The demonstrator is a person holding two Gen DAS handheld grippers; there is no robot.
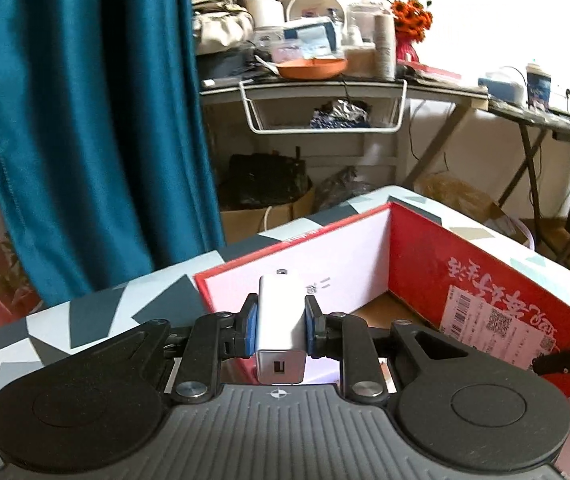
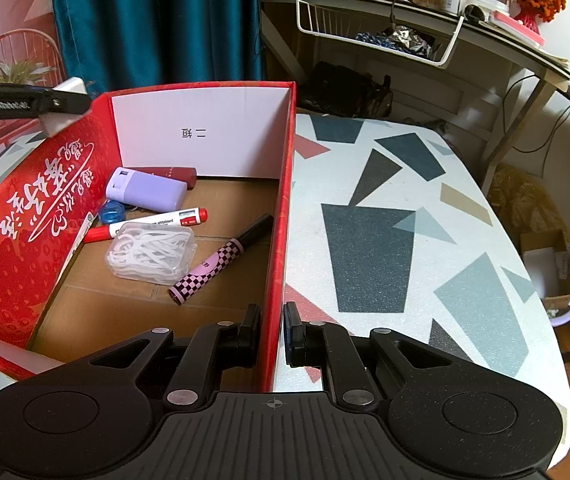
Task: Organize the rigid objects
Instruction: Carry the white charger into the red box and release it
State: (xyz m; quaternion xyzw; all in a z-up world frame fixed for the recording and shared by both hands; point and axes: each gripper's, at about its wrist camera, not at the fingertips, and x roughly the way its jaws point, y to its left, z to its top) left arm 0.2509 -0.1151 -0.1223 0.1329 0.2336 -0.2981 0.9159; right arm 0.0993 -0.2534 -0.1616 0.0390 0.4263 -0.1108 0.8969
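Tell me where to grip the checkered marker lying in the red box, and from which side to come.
Grip the checkered marker mid-barrel, where the pink checkered body meets the black cap end, coming from above. It lies flat and diagonal on the box floor, so set the fingers across its narrow width. The clear plastic case sits close along its left, so probably favour the cap half, where there is more room.

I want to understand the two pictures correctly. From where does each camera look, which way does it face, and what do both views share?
Left wrist: sits on the left gripper, facing over the red box toward a cluttered desk; own fingers clamp a white charger.
Right wrist: sits on the right gripper, looking down into the box and across the patterned table; own fingers pinch the box's wall.
Shared: the box, table, blue curtain, desk; each view catches the other gripper at its edge.
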